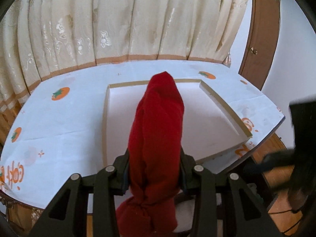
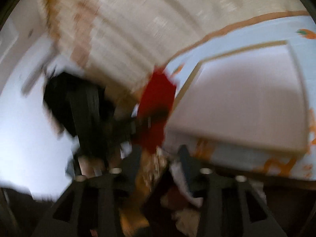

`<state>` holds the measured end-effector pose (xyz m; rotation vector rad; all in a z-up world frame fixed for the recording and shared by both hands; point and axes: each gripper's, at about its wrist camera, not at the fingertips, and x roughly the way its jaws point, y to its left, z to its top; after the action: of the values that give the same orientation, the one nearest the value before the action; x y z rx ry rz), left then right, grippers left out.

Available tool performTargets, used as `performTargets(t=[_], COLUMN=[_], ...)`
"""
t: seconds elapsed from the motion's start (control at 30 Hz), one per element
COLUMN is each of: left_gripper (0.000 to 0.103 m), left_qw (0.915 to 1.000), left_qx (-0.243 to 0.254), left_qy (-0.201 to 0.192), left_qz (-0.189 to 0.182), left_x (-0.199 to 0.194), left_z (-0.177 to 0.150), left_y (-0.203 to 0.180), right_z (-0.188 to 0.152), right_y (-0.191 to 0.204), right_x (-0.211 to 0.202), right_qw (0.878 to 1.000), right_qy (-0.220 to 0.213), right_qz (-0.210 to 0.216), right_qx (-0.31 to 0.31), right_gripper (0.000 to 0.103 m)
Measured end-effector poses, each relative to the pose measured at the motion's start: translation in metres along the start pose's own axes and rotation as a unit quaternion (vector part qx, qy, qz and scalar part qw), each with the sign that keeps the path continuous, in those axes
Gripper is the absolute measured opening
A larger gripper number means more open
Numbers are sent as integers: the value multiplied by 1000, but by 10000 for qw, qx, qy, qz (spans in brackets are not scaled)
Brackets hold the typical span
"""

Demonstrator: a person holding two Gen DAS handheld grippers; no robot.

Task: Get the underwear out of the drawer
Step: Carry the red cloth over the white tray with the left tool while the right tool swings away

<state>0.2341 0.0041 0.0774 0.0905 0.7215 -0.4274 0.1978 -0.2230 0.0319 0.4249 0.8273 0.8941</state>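
Note:
A rolled-up piece of red underwear (image 1: 158,122) stands up between the fingers of my left gripper (image 1: 155,158), which is shut on its lower half. The roll is held above the near edge of a shallow white drawer (image 1: 225,106), whose floor shows bare around it. The drawer lies on a table with a white cloth printed with orange fruit (image 1: 59,122). The right wrist view is badly blurred. It shows the red underwear (image 2: 156,98) from the side, to the left of the drawer (image 2: 237,98). My right gripper (image 2: 160,158) has its fingers apart with nothing between them.
A cream curtain (image 1: 118,23) hangs just behind the table. At the right are a brown door (image 1: 260,39) and a white wall. Wooden floor (image 1: 276,177) shows beyond the table's right corner, where a dark blurred shape (image 1: 302,138) fills the edge.

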Motion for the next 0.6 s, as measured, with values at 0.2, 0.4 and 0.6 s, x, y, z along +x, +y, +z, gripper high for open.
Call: performTargets(t=[0.2,0.4,0.6], left_gripper=[37,37,37], left_qw=[9999,9998,9998], left_qx=[-66,-73,-82], left_qy=[7,-4,0], left_qz=[140,201,198], left_x=[-17,-24,-22], left_z=[-6,-11,-12], left_y=[11,17,22], right_z=[-36,-57,-64], right_y=[17,1,-21], right_x=[71,138,156], right_qw=[9804,9344,9037], right_qy=[1265,2159,2239], right_qz=[-496,-1504,-2397], right_qx=[-1429,-2402,-2753], right_gripper=[64,64,62])
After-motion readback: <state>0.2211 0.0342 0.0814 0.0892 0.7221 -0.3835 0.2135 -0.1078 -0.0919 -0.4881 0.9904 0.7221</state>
